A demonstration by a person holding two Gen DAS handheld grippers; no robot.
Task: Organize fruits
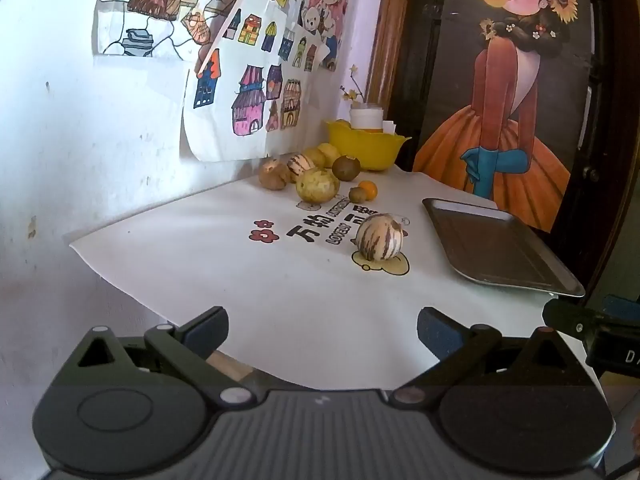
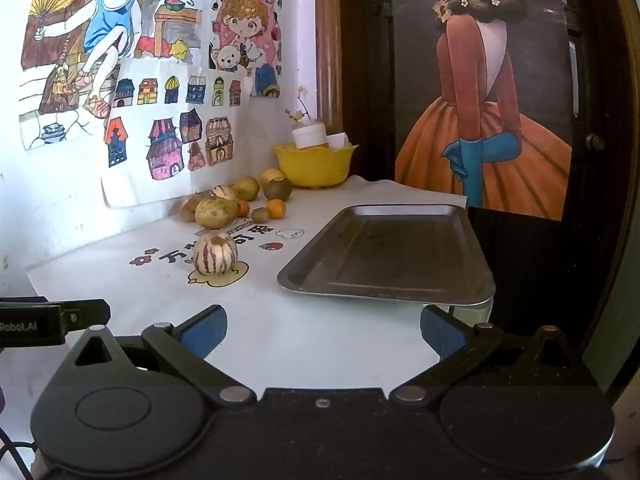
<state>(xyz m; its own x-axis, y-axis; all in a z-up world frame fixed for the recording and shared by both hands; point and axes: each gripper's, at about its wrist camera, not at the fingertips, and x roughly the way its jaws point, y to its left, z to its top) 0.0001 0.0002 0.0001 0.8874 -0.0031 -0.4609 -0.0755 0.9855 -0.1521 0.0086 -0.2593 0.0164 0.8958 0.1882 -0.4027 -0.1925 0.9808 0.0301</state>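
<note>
Both grippers idle over the near edge of the bench, jaws spread wide, nothing between them: left gripper, right gripper. One striped melon sits alone mid-bench on the printed cloth, apart from the rest. Fruit pile is clustered at the far edge against the wall: greenish round ones, a second striped one, a small orange. Yellow bowl behind the pile in the far corner, white jar in it. Metal tray on the right side of the bench, overhanging the right edge, nothing in it.
</note>
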